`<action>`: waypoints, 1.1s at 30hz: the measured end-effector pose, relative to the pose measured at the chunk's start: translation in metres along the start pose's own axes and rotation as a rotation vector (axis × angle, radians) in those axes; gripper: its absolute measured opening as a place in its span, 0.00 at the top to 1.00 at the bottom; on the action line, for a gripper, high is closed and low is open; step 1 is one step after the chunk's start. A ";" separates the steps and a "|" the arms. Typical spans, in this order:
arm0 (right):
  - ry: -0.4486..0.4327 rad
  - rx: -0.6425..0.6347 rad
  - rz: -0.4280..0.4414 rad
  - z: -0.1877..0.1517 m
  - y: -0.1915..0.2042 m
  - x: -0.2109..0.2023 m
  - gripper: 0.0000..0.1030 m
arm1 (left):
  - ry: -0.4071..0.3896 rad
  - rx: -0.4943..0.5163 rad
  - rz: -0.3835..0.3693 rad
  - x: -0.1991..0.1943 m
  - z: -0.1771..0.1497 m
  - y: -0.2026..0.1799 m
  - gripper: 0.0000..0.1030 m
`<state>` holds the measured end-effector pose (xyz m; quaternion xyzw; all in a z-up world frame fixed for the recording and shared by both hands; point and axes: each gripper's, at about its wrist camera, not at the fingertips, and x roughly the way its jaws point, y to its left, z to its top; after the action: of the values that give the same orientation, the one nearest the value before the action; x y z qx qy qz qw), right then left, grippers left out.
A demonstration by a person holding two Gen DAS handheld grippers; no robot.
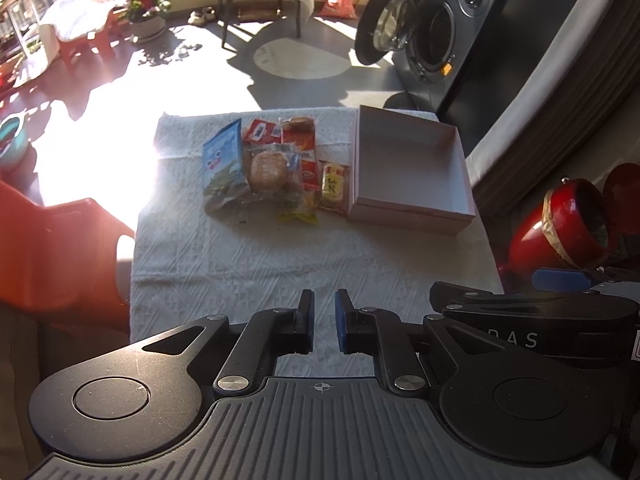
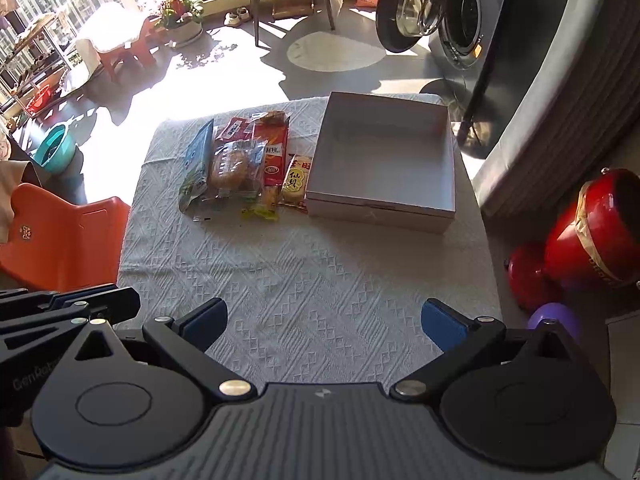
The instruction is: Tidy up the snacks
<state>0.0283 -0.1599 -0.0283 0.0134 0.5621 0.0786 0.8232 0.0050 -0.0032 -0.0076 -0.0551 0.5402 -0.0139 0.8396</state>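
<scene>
A pile of snack packets [image 1: 272, 168] [image 2: 244, 168] lies on the white-clothed table [image 1: 280, 264] [image 2: 312, 280]: a blue bag [image 1: 222, 160], a clear-wrapped round bun [image 1: 268, 170], a red-orange packet [image 1: 304, 152] and a small yellow rice-cracker packet [image 1: 335, 186] [image 2: 295, 182]. An empty pale open box [image 1: 408, 168] [image 2: 384, 160] stands just right of them. My left gripper [image 1: 325, 320] is nearly closed and empty, low over the table's near edge. My right gripper [image 2: 324, 320] is wide open and empty, also at the near edge, well short of the snacks.
An orange chair [image 1: 52, 248] [image 2: 68, 232] stands at the table's left. Red round containers [image 1: 572, 228] [image 2: 592, 232] sit on the floor at the right. A washing machine with its door open [image 1: 424, 36] [image 2: 436, 12] stands beyond the table.
</scene>
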 end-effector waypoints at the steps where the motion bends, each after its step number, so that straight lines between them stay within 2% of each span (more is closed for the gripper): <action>1: 0.000 0.000 0.000 0.000 0.000 0.000 0.00 | 0.000 -0.001 0.001 0.000 0.000 0.000 0.86; 33: 0.026 -0.006 -0.006 0.007 -0.004 0.007 0.00 | 0.019 -0.021 -0.004 0.009 0.006 0.002 0.86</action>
<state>0.0383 -0.1621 -0.0327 0.0084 0.5725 0.0780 0.8161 0.0136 -0.0013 -0.0133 -0.0650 0.5484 -0.0104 0.8337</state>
